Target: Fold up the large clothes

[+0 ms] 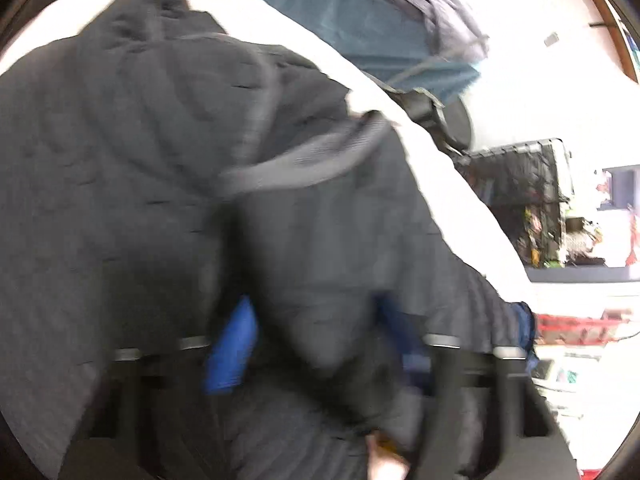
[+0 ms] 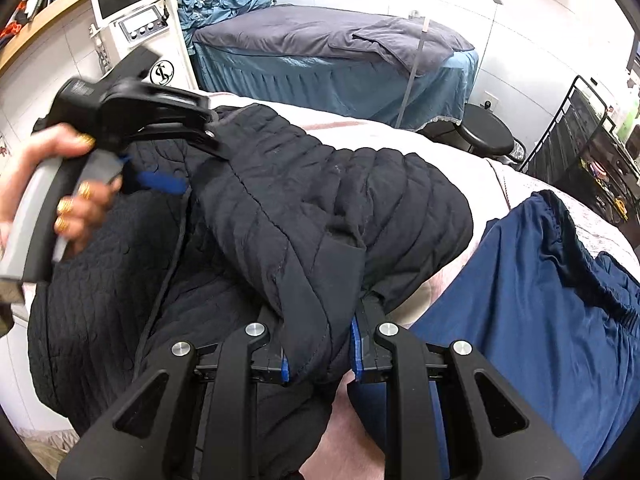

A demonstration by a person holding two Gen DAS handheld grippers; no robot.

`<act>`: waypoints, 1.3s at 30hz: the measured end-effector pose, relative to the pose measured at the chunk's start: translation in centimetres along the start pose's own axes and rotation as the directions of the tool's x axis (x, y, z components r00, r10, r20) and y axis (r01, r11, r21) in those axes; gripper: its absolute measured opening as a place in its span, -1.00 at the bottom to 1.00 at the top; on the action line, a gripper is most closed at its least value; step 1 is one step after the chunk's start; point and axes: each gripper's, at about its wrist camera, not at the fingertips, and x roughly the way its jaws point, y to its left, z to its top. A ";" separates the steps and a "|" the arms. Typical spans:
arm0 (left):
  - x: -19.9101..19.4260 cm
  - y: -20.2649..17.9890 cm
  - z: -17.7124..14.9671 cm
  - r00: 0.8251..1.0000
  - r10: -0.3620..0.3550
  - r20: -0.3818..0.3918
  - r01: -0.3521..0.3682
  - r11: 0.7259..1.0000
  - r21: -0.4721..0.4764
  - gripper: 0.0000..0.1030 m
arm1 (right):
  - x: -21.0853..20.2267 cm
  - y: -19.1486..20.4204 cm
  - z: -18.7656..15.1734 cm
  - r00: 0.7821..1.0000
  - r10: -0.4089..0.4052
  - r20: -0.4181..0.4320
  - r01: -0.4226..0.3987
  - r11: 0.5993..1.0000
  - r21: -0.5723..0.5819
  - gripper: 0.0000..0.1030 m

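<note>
A black quilted jacket (image 2: 328, 200) lies bunched on a pale bed cover (image 2: 400, 132). In the right wrist view my right gripper (image 2: 320, 360) is shut on a thick fold of the jacket's edge, its blue pads (image 2: 355, 350) pressing both sides. At the left a hand holds my left gripper (image 2: 188, 156), which bites the jacket's far edge. The left wrist view is blurred; the jacket (image 1: 140, 160) fills it, and a bulge of fabric sits pinched in the left gripper (image 1: 312, 340) between its blue pads (image 1: 230, 348).
A navy blue garment (image 2: 540, 300) lies on the bed to the right of the jacket. Behind stand a massage bed with teal skirt (image 2: 332, 68), a black stool (image 2: 486, 136), a black wire rack (image 2: 592, 148) and a white machine with a screen (image 2: 128, 4).
</note>
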 end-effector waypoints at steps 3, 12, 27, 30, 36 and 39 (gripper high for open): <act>-1.1 -2.8 0.4 0.999 0.004 0.044 -0.008 0.996 0.092 -0.73 | 0.5 -0.7 0.0 1.000 -0.018 -0.023 0.018 1.000 0.018 -0.57; -12.0 -6.0 -0.2 0.962 -0.091 0.257 0.032 0.974 0.226 -0.87 | 0.8 1.6 1.3 1.000 -0.027 0.015 0.029 0.996 -0.080 -0.48; -16.7 11.1 -8.6 0.923 0.222 0.316 -0.192 0.974 -0.122 -0.87 | 2.2 7.1 2.1 0.990 0.138 -0.019 -0.139 0.974 -0.178 0.57; -14.3 12.8 -9.4 0.939 0.239 0.247 -0.208 0.967 -0.146 -0.87 | 2.3 5.9 1.2 0.985 0.163 -0.049 -0.167 0.979 -0.115 0.58; -9.9 12.0 -10.1 0.944 0.293 0.154 -0.285 0.956 -0.070 -0.87 | 1.8 2.7 1.0 0.991 0.123 -0.044 -0.126 0.990 -0.066 0.58; -8.8 11.7 -10.0 0.947 0.294 0.129 -0.292 0.956 -0.038 -0.86 | 1.7 1.8 0.6 0.995 0.095 -0.016 -0.096 0.993 -0.070 0.62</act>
